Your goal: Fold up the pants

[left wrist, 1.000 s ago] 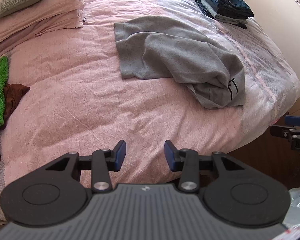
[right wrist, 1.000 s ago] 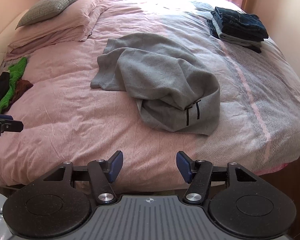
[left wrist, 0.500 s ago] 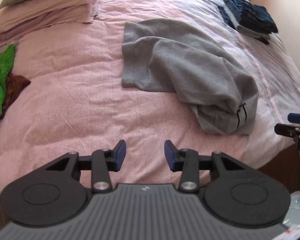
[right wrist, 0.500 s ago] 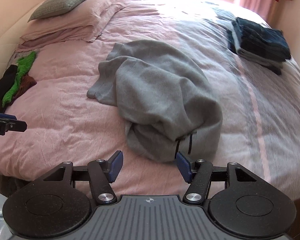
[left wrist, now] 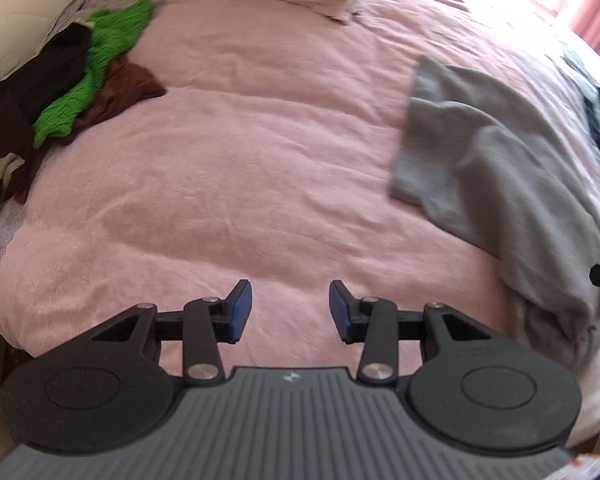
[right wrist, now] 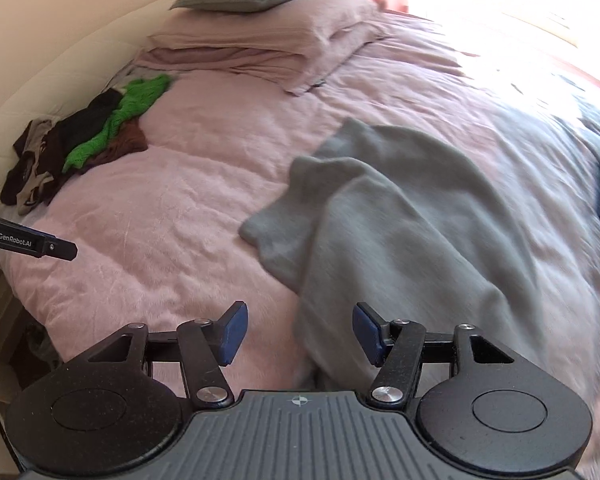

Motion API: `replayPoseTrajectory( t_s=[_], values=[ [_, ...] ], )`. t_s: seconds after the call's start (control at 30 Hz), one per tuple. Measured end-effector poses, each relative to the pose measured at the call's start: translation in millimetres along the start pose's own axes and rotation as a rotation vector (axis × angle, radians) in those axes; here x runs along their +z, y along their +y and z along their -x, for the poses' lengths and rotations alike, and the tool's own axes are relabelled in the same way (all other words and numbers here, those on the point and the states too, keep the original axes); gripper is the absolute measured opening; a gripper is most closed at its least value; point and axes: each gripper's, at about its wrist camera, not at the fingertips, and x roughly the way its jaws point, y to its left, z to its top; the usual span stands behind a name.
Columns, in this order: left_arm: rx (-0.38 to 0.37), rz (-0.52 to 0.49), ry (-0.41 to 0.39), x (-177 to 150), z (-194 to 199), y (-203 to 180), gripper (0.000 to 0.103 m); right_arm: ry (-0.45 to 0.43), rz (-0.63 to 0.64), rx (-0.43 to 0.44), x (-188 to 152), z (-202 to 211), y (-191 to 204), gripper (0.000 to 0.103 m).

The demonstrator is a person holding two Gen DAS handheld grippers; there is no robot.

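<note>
Right wrist, pants point(right wrist: 400, 208) under right tool point(right wrist: 296, 332)

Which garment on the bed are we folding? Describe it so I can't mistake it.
On the pink bedspread, skip the small heap of clothes by the pillows. The grey pants lie crumpled alone near the bed's edge, just ahead of the right gripper: large, plain grey, soft fleece.

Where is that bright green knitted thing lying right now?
The green knit lies at the far left of the bed in both views, draped over a heap of black and brown clothes beside the stacked pink pillows, well away from the grey pants.
</note>
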Motion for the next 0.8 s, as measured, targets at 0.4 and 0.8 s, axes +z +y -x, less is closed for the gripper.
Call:
replayPoseTrajectory(
  t_s=[0.4,0.8],
  values=[
    [-0.027,-0.057,-0.009,63,-124,73,0.038,0.068,0.226,-0.088,25,-188,53,0.056],
    [-0.106,-0.126,0.029,96,-170,50,0.037,-0.033,0.266,-0.21,50,-239,50,0.011]
  ],
)
